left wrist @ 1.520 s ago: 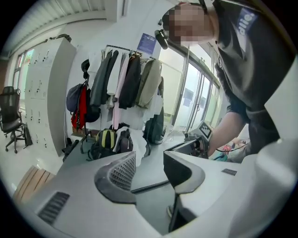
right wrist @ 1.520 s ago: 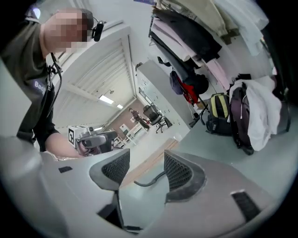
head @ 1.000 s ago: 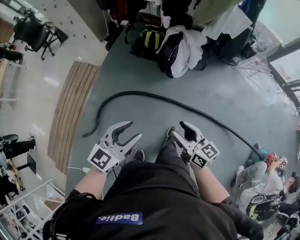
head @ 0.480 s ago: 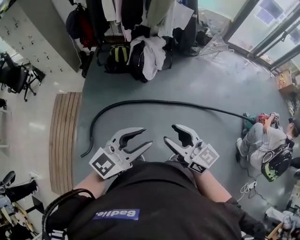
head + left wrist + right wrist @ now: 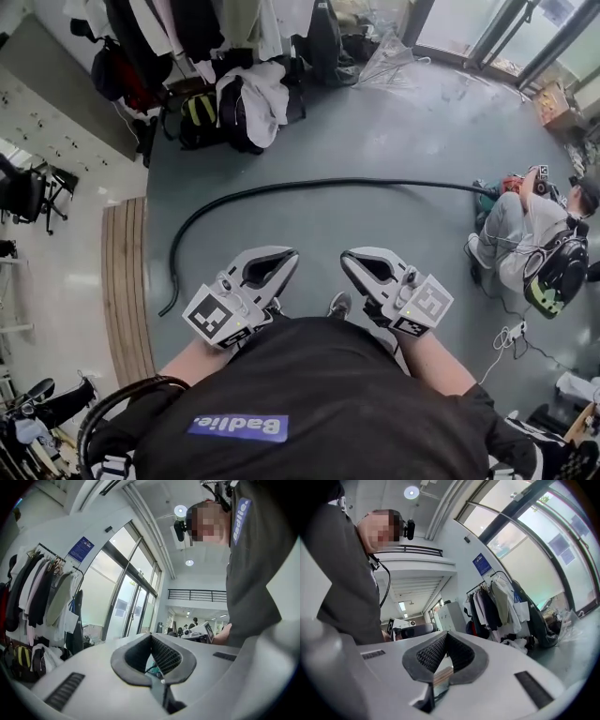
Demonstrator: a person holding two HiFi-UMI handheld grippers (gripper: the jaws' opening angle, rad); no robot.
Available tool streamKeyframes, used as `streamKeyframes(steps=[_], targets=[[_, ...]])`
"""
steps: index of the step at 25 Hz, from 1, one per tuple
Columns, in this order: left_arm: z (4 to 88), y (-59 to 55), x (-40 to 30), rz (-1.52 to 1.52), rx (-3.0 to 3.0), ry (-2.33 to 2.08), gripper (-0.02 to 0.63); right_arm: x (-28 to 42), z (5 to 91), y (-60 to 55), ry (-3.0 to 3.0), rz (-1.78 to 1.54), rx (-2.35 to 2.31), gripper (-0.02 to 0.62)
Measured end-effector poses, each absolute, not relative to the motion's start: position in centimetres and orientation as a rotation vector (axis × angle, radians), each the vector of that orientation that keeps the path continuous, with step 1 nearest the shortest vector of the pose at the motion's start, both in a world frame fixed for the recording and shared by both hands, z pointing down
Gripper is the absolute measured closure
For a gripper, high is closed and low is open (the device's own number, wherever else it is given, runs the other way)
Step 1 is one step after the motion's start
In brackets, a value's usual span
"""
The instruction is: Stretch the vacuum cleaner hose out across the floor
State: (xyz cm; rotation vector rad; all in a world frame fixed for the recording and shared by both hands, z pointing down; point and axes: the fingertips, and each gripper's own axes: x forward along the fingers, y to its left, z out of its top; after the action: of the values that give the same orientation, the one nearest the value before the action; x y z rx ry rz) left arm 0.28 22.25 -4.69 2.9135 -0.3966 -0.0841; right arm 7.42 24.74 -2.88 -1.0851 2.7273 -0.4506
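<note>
The black vacuum hose point(image 5: 309, 186) lies on the grey floor. Its loose end point(image 5: 169, 309) is at the left, and it arcs up and runs right to the vacuum cleaner point(image 5: 514, 184). My left gripper point(image 5: 289, 259) and right gripper point(image 5: 347, 260) hang side by side in front of my chest, well above the hose and touching nothing. Both sets of jaws have just been closing with nothing between them, and they now meet. The left gripper point(image 5: 151, 637) points toward glass doors. The right gripper point(image 5: 446, 634) points toward a clothes rack.
A person point(image 5: 525, 244) sits on the floor at the right beside the vacuum cleaner. Hanging coats and bags point(image 5: 234, 103) crowd the back wall. A wooden strip point(image 5: 124, 281) runs along the floor at the left. A white cable point(image 5: 506, 339) trails at the right.
Both grippers went from open to shut and rose closer to my chest. My view swung, so the hose now runs level across the picture. The hose stays on the floor, untouched.
</note>
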Motion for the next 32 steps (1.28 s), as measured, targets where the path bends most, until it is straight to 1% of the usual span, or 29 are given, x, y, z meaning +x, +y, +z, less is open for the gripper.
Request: streamKeyframes(steps=[3, 9, 19, 22, 32], targets=[[-4.5, 23.2, 3.1, -0.053, 2.92, -0.381, 0.598, 9.6, -2.9, 25.6, 2.69, -0.443, -1.114, 0.591], [-3.9, 25.1, 4.6, -0.011, 2.917, -0.394, 0.598, 9.2, -3.5, 27.3, 2.758, -0.327, -1.112, 0.591], [-3.8, 26.1, 4.6, 0.02, 2.938, -0.341, 0.598, 8.0, -4.1, 28.1, 2.772, -0.298, -1.128, 0.591], [-4.1, 25.9, 4.3, -0.016, 2.934, -0.337, 0.598, 7.8, -3.5, 27.9, 2.802, -0.305, -1.154, 0.591], [-3.7, 25.4, 2.9, 0.007, 2.925, -0.372, 0.598, 6.8, -3.5, 27.0, 2.824, -0.308, -1.15, 0.591]])
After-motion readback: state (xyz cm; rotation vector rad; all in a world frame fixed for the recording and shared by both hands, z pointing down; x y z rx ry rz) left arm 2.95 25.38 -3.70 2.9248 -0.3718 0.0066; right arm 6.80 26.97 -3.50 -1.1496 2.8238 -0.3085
